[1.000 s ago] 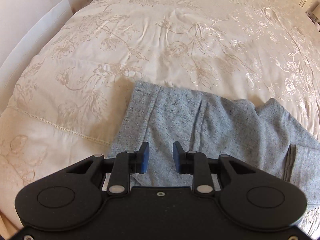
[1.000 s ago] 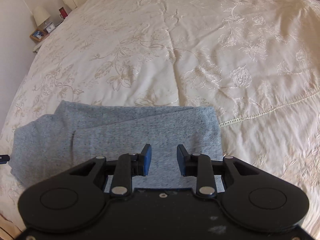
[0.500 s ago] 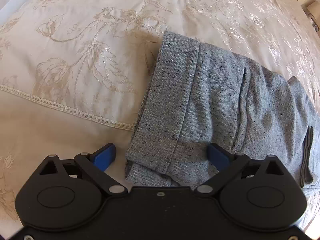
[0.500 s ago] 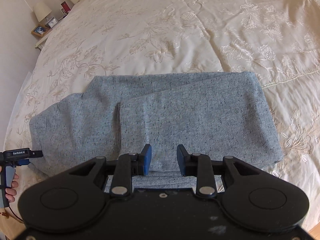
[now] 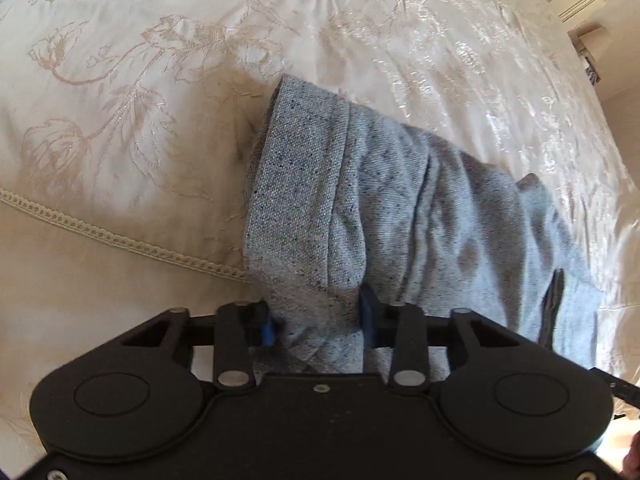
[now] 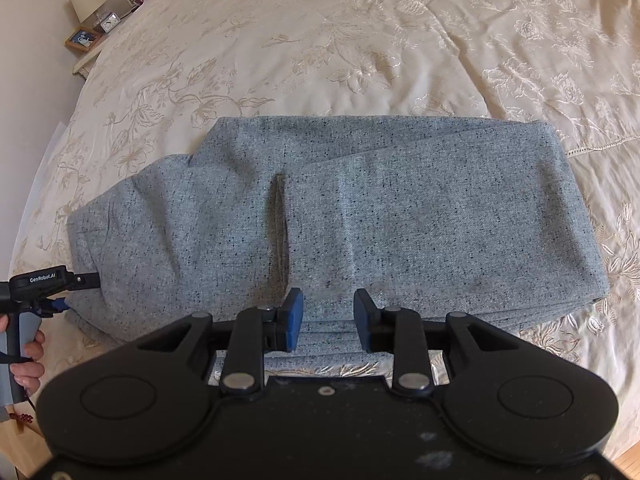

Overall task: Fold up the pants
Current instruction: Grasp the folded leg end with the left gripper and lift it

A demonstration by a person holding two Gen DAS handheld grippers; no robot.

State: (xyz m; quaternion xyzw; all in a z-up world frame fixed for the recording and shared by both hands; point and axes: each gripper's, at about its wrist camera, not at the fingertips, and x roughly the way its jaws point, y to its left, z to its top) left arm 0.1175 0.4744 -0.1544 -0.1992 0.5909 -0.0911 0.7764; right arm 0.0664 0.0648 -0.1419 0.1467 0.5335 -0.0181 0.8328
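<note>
Jaws closing: left gripper (image 5: pixel 316 326) bunches one pants (image 5: pixel 360 200); right gripper (image 6: pixel 328 320) hovers

Bed (image 6: pixel 360 40) w/ cream cover, floral embroidery all over, lace trim strip running across near the front edge. Grey speckled pants (image 6: pixel 380 208) lie right on it, folded lengthwise into a long band, flat at the right end, left end bunched and lumpy, close to the bed's left edge.
</note>
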